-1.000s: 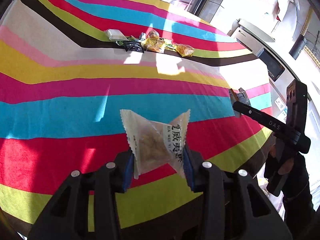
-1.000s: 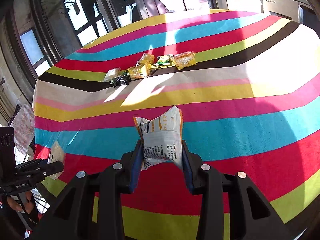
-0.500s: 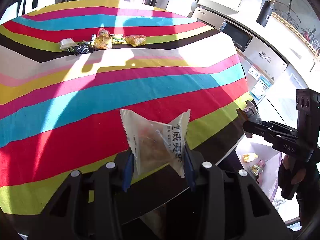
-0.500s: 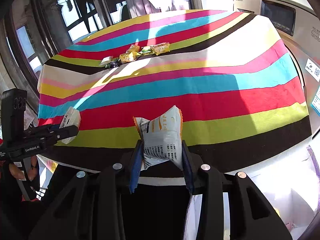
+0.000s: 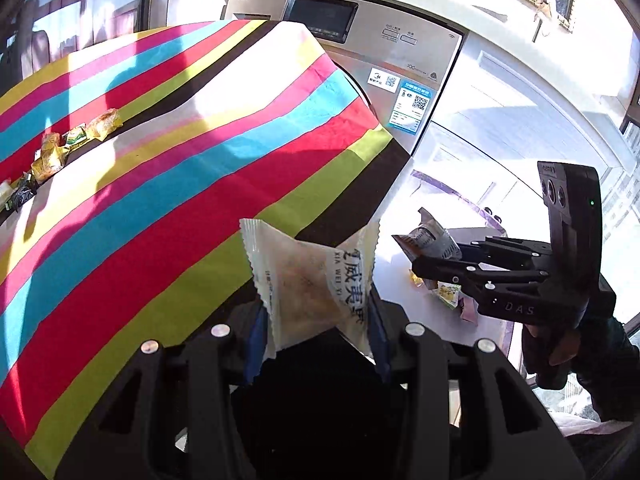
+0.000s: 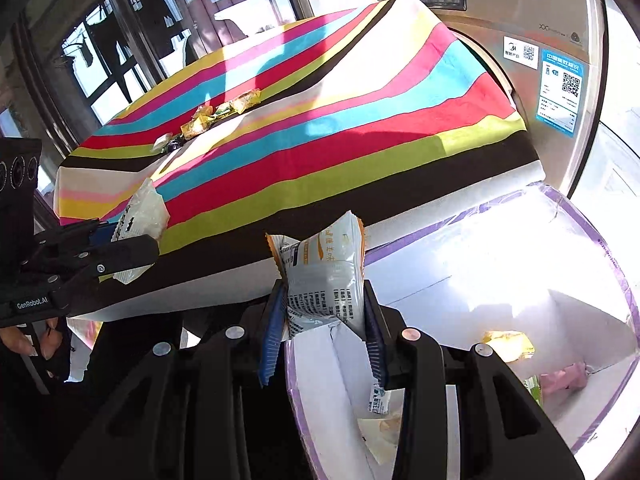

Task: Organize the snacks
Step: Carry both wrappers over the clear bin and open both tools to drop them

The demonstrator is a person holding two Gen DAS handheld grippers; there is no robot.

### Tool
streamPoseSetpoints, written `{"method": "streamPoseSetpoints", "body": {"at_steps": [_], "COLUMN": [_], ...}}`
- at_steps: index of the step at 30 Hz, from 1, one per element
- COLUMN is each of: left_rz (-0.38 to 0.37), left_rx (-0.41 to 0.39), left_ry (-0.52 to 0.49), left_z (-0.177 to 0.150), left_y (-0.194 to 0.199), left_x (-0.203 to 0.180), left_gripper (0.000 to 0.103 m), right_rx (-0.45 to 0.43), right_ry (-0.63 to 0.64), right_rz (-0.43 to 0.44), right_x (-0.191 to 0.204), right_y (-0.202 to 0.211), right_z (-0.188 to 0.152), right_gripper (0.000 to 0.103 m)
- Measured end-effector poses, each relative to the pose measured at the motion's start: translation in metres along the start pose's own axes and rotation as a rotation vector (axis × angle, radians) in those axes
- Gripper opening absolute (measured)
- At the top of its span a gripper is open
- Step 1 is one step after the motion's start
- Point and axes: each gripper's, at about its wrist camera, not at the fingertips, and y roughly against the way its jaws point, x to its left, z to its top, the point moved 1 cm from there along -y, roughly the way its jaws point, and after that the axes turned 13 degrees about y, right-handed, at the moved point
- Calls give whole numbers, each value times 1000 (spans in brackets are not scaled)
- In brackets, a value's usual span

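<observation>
My left gripper (image 5: 314,320) is shut on a translucent white snack packet (image 5: 308,276) with blue lettering, held past the front edge of the striped table (image 5: 160,200). My right gripper (image 6: 322,316) is shut on a white and orange snack packet (image 6: 324,268), held over the near rim of a white box with purple tape edges (image 6: 472,280). The box holds several small snacks, among them a yellow one (image 6: 506,344) and a pink one (image 6: 566,376). In the left wrist view the right gripper (image 5: 416,254) shows at the right with its packet (image 5: 428,236).
A row of several loose snacks (image 6: 216,114) lies at the far side of the striped tablecloth. A silver washing machine (image 5: 380,64) stands behind the table's right end. Windows (image 6: 100,60) are at the back left. A hand (image 5: 560,344) holds the right gripper's handle.
Both grippers have swung from over the table to its right front edge, each keeping its packet. The white box and washing machine have come into view.
</observation>
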Motion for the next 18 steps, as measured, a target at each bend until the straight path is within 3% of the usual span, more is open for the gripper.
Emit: {"method": "streamPoseSetpoints", "body": {"at_steps": [9, 16, 18], "left_rz": [-112, -171, -195], "left_rx": [110, 203, 216], "left_ry": [-156, -203, -205], "left_z": [5, -9, -12], "left_y": [-57, -95, -102], "left_x": [-83, -122, -128], "left_gripper": [43, 45, 50], "right_rx": [-6, 27, 38], "right_ry": [-143, -223, -244], "right_rz": [-150, -227, -229], "right_x": [-67, -98, -102], "right_y": [30, 38, 37], "right_z": [-38, -66, -72], "right_gripper": [37, 37, 37]}}
